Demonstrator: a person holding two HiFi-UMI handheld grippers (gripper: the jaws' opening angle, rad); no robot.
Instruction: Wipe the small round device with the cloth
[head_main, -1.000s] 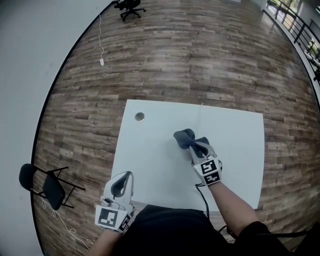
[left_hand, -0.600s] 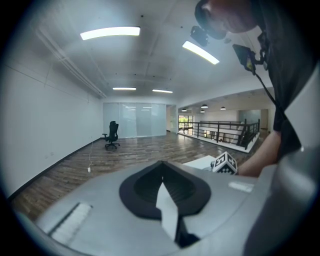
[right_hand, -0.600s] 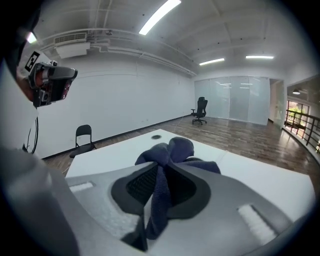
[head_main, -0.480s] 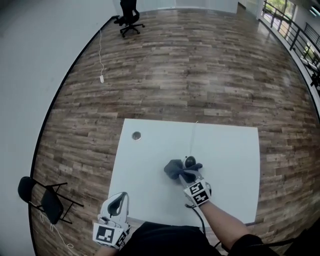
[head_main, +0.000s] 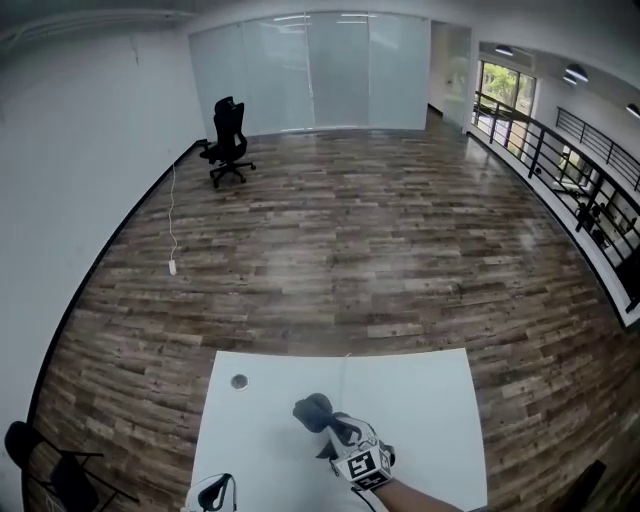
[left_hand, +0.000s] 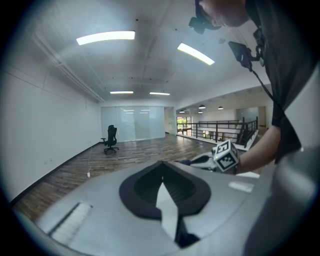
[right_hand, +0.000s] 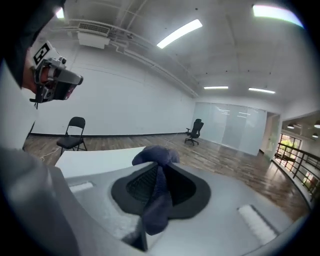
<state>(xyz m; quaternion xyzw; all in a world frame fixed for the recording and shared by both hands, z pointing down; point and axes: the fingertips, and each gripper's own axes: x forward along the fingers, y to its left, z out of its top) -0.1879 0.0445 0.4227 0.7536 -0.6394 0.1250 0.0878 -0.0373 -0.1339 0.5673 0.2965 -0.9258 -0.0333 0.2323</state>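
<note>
Over white table (head_main: 430, 400), right gripper (head_main: 330, 427) clamps dark blue cloth (head_main: 311, 409); left gripper (left_hand: 161, 170) jaws closed together, empty

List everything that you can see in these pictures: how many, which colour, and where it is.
table: one, white, bottom of the head view
cloth: one, dark blue, bunched over the table
grommet: one, grey, in the tabletop near its far left corner
office chair: one, black, far end of the room by the glass wall
folding chair: one, black, on the floor to the table's left
floor cable: one, white, along the left wall
railing: one, dark, right side of the room
small round device: none in view
right tool: one, white and black, shut on the cloth
left tool: one, white and black, shut and empty, at the near table edge
</note>
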